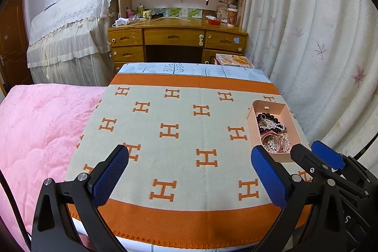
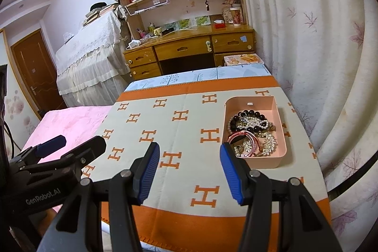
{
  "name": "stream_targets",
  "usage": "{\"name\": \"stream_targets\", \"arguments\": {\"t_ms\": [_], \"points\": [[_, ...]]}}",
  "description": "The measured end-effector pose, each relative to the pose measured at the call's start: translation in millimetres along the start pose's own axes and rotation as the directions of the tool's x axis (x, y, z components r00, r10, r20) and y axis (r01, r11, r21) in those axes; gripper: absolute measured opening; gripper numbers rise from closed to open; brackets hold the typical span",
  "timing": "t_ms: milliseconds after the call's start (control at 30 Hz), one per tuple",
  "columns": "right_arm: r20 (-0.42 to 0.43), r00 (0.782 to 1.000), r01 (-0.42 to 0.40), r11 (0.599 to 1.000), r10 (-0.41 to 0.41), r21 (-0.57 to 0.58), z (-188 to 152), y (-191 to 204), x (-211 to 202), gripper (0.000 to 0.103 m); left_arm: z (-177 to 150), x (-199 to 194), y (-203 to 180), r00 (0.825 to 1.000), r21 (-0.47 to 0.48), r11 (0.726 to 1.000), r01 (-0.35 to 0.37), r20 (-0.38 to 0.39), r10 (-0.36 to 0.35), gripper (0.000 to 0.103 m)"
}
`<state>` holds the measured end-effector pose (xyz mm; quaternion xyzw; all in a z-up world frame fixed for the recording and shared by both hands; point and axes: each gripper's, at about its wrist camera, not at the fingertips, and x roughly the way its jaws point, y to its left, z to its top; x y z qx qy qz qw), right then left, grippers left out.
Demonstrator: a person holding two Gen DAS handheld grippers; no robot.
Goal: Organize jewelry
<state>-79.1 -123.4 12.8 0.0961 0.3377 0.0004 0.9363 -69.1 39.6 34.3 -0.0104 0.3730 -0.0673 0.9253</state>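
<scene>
Left gripper (image 1: 190,171): jaws wide apart, nothing between pads, hovers above blanket (image 1: 170,134), touches nothing. Right gripper (image 2: 189,171): jaws about half apart, empty, above blanket near edge, just left of tray (image 2: 278,110). Grippers side by side, close, not touching. Pink tray sits on blanket, right side, near curtain (image 2: 319,51). Inside tray: jewelry (image 2: 252,134) piled in near half — dark bead bracelet (image 2: 245,115), pearl strand, pink bangles, sparkly pieces, tangled together. Far end of tray bare.
</scene>
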Motion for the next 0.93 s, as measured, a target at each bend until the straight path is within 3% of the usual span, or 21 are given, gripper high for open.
{"name": "stream_targets", "arguments": {"t_ms": [933], "points": [[-0.062, 0.996, -0.063, 0.997, 0.065, 0.036, -1, -4, 22, 0.054, -7, 18, 11, 0.999, -0.026, 0.999, -0.025, -0.049, 0.024, 0.102]]}}
